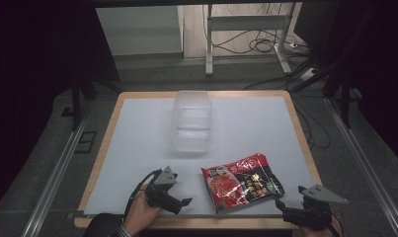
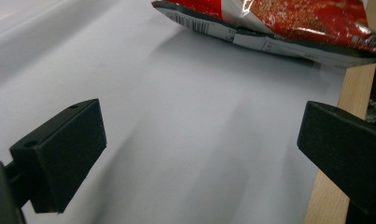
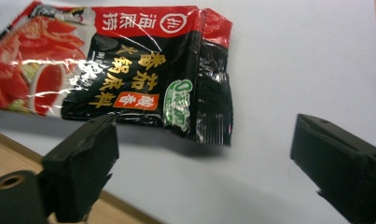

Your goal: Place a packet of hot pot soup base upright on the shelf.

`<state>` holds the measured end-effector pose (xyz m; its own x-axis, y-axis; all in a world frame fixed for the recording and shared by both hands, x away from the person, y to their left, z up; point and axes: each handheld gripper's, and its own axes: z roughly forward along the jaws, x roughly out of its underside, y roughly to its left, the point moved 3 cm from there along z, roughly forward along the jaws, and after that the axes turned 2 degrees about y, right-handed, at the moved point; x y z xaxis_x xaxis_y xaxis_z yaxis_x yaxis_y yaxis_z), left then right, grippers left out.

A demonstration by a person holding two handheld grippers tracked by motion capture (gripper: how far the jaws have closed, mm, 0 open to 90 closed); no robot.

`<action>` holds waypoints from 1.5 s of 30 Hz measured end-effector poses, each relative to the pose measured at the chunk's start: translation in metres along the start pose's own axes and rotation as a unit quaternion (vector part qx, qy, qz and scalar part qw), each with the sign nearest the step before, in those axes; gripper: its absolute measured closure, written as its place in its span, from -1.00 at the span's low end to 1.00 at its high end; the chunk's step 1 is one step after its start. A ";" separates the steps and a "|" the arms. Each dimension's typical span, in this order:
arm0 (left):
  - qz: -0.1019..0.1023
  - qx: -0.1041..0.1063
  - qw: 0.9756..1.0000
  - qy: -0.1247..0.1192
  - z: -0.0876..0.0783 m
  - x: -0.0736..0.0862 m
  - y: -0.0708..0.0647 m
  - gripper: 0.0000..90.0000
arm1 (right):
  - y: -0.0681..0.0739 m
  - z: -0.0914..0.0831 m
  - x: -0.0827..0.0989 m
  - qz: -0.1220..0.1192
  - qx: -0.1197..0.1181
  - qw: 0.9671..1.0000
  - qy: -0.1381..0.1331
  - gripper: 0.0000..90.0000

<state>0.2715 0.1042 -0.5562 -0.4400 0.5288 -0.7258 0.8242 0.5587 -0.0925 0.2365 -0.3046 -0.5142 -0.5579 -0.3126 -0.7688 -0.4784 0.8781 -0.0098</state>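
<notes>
A red and black seasoning packet [image 1: 242, 181] lies flat on the white sheet near the table's front edge. My left gripper [image 1: 179, 195] rests just left of it, held by a hand, its jaws wide apart and pointing toward the packet. In the left gripper view the packet [image 2: 279, 18] lies ahead of the open left gripper [image 2: 199, 135], with nothing between the jaws. My right gripper [image 1: 286, 204] sits at the front right corner, aimed at the packet's right end. In the right gripper view the packet [image 3: 129, 65] lies just beyond the open right gripper [image 3: 209, 144].
A clear plastic container [image 1: 191, 123] stands on the white sheet [image 1: 137, 143] at the table's far middle. The wooden table edge [image 1: 305, 143] frames the sheet. Beyond the table are a metal stand [image 1: 246, 29] and cables on the floor.
</notes>
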 end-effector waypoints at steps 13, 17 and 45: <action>-0.008 0.030 0.999 -0.035 0.002 -0.004 -0.002 -1.00 | -0.007 0.008 0.006 -0.006 -0.030 0.999 0.008 -0.96; -0.006 0.026 0.999 -0.026 0.004 -0.004 -0.001 -1.00 | -0.008 0.007 0.006 -0.007 -0.029 1.000 0.007 -0.96; 0.000 0.056 0.998 -0.017 0.008 -0.017 -0.013 -0.82 | -0.009 0.004 0.004 -0.019 -0.023 1.000 -0.003 -0.93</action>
<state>0.2707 0.0827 -0.5479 -0.4294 0.5057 -0.7482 0.8594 0.4833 -0.1665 0.2418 -0.3124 -0.5199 -0.5351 -0.3438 -0.7717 -0.5307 0.8475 -0.0096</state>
